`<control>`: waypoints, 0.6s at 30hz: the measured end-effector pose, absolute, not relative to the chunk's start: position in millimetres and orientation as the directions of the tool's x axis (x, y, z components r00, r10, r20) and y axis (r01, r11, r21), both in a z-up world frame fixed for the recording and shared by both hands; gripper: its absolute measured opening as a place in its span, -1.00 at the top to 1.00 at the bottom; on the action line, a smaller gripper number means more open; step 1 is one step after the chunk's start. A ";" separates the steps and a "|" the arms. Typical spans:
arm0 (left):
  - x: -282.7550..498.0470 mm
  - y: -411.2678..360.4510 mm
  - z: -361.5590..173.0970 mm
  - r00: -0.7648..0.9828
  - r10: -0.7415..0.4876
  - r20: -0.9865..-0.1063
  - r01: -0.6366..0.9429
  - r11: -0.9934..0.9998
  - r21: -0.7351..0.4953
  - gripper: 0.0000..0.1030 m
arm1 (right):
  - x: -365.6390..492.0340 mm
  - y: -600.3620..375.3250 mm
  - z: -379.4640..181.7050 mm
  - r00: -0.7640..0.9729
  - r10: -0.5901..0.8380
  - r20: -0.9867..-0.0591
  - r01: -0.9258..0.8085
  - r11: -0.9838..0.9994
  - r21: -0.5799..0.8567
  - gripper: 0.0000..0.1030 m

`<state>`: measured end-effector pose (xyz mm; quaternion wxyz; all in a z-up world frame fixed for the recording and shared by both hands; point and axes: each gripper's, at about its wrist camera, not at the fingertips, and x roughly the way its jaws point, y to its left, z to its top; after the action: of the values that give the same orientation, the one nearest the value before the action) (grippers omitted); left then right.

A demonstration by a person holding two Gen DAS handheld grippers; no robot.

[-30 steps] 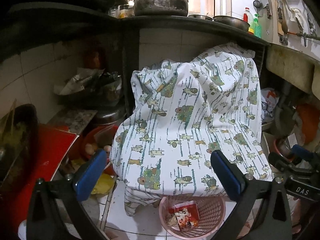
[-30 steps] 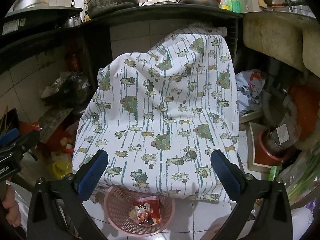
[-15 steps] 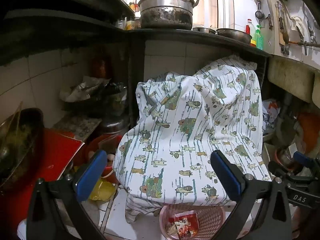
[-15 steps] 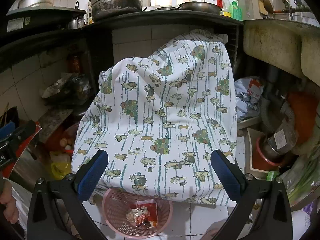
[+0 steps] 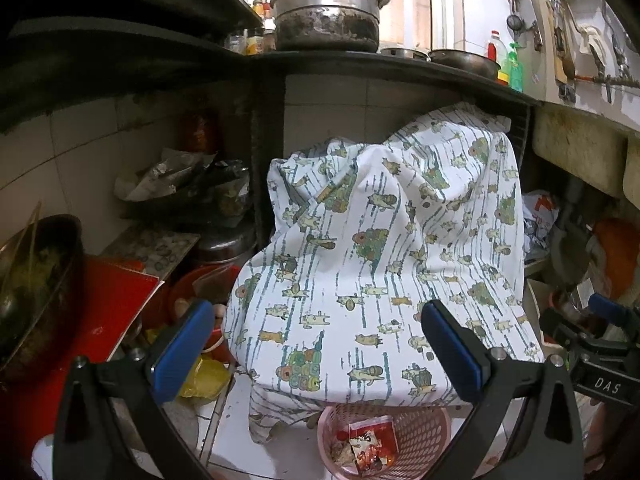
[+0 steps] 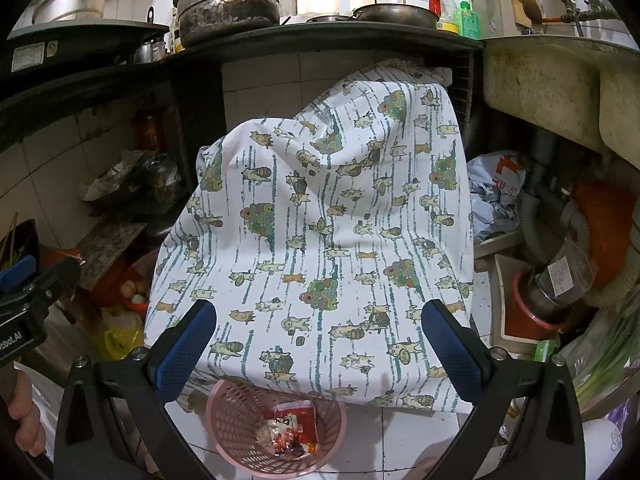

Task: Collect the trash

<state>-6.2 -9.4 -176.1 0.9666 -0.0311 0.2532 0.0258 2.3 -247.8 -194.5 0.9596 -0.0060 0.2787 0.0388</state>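
On the tiled floor, a pink basket [image 6: 240, 432] holds red wrappers [image 6: 294, 426]; both grippers, left [image 5: 318, 354] and right [image 6: 318, 350], gape empty.

The patterned cloth [image 6: 320, 240] is covering whatever stands beneath it and is overlapping the far rim of the pink basket [image 6: 236, 432]. The left-wrist picture's bottom edge is cutting off the basket [image 5: 424, 436]. The print on the red wrapper [image 6: 292, 426] inside is too small to read.

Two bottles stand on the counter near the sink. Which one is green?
The green bottle, with a pump top, nearer the sink. The other bottle beside it is clear with a red cap.
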 end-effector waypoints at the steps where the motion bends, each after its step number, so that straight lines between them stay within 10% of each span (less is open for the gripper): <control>1: -6.0 -9.2 -175.7 0.872 0.031 -0.489 -0.065 0.997 -0.053 -1.00 | 2.5 -248.1 -194.5 0.842 0.072 -0.535 -0.078 0.997 0.011 -1.00; 18: -4.6 -7.3 -175.0 0.872 0.044 -0.487 -0.079 0.996 -0.051 -1.00 | 4.3 -251.4 -196.4 0.838 0.063 -0.542 -0.061 0.998 0.022 -1.00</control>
<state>-4.6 -7.3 -175.0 0.9669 -0.0347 0.2507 0.0317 4.3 -251.4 -196.4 0.9586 0.0017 0.2830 0.0322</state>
